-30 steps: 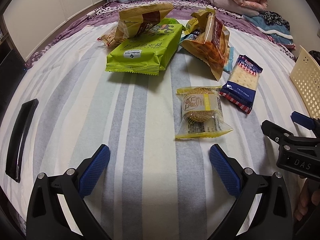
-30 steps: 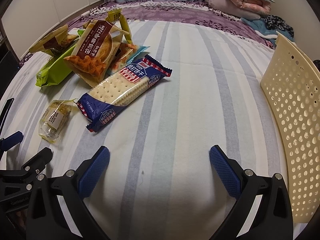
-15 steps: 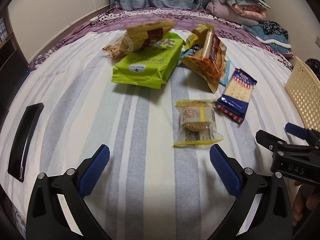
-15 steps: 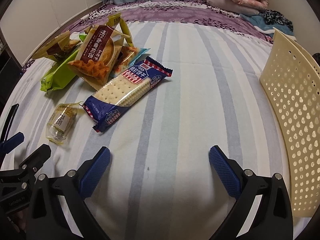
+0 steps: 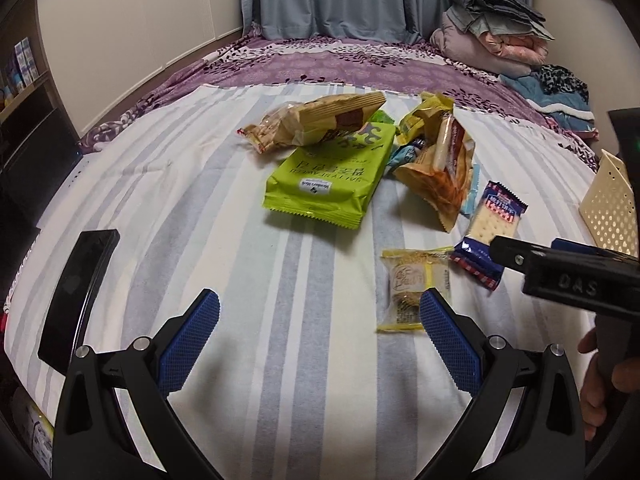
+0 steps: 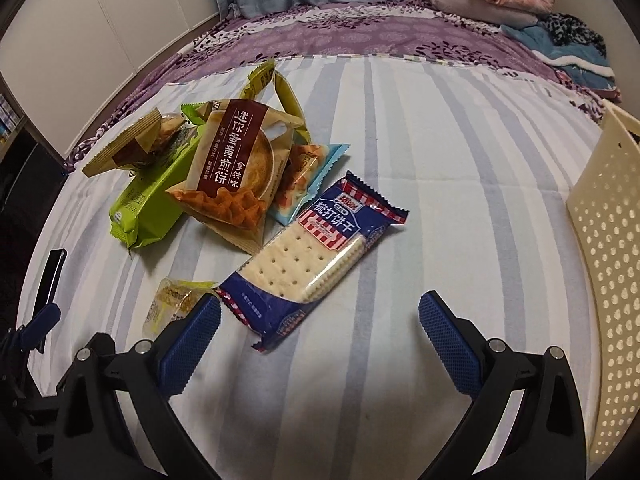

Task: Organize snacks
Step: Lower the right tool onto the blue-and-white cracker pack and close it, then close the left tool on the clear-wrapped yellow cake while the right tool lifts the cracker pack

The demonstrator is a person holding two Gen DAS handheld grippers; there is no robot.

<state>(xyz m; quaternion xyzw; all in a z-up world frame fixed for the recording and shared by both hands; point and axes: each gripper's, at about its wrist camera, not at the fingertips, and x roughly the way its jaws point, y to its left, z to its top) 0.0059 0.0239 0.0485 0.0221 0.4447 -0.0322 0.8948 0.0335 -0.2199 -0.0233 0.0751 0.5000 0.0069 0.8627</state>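
My left gripper (image 5: pixel 320 320) spread wide, nothing between the fingers, above the striped bedsheet (image 5: pixel 200 200). Its right pad overlaps the small yellow-wrapped cake (image 5: pixel 412 280) in view; contact unclear. My right gripper (image 6: pixel 320 322) likewise agape and empty, the blue soda cracker pack (image 6: pixel 312 256) lying just ahead, between the fingers' line. Beyond it: the tan pancake-crisp bag (image 6: pixel 236 172) leaning on the green packet (image 6: pixel 148 208), with a light-blue wrapper (image 6: pixel 308 184) tucked beside. Cream perforated basket (image 6: pixel 608 240) at my far right. Black phone (image 5: pixel 76 292) far left.
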